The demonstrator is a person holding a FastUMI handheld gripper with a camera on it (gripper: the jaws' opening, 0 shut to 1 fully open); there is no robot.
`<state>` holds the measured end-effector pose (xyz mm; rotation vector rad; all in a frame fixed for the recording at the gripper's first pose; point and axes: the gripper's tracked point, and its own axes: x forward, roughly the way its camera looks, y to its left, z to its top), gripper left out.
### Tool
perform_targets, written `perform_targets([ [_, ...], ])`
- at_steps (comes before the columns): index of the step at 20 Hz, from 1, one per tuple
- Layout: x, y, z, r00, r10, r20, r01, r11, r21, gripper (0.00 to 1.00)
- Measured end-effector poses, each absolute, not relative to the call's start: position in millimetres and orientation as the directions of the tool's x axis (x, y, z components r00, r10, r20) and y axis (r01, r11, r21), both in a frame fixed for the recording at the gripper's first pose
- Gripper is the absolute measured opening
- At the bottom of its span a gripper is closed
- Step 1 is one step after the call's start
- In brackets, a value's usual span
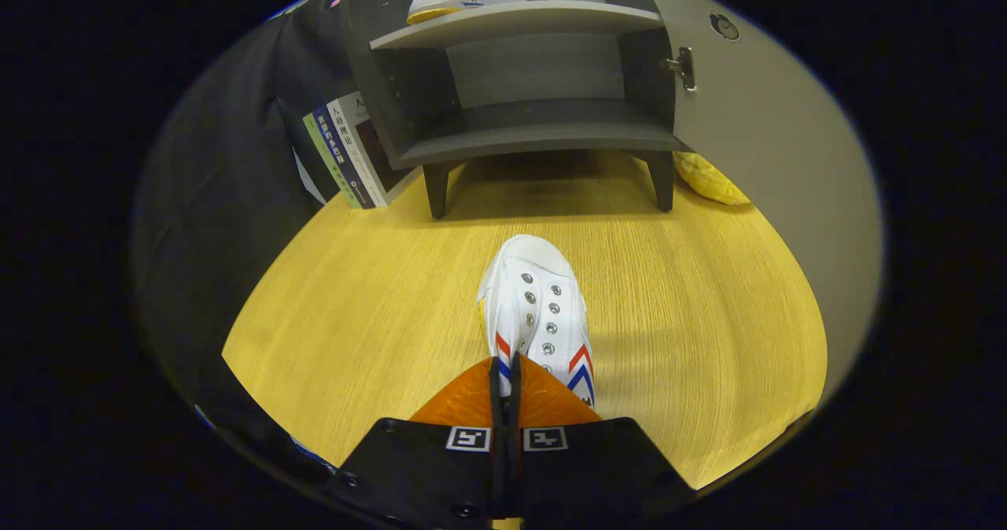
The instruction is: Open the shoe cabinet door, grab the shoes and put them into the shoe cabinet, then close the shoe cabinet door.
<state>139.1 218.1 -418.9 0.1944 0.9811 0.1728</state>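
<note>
We see the cabinet (519, 82) door (755, 145) swung wide, lower shelf (535, 133) free; bare table (354, 310) ahead; books (346, 152) crowd the left; gripper (507, 392) pinches the shoe (535, 310).

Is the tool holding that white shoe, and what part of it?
Yes. The tool has its orange fingers pinched together on the white shoe, at the heel-end edge of its opening, toe pointing toward the open shoe cabinet.

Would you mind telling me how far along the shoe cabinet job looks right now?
Done: the cabinet door stands open, and one shoe already lies on the upper shelf. In hand: the claw is shut on the second shoe, which is over the wooden table ahead of the cabinet. Left: place this shoe inside, then close the door.
</note>
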Motion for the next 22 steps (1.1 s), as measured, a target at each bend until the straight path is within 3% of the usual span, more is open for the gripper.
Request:
perform_targets([
  [12,232,206,-263,0.782,0.253,-0.570,-0.075,0.945,0.317,0.01],
  [22,320,183,-175,0.896,0.198,-0.396,-0.114,0.967,0.226,0.01],
])
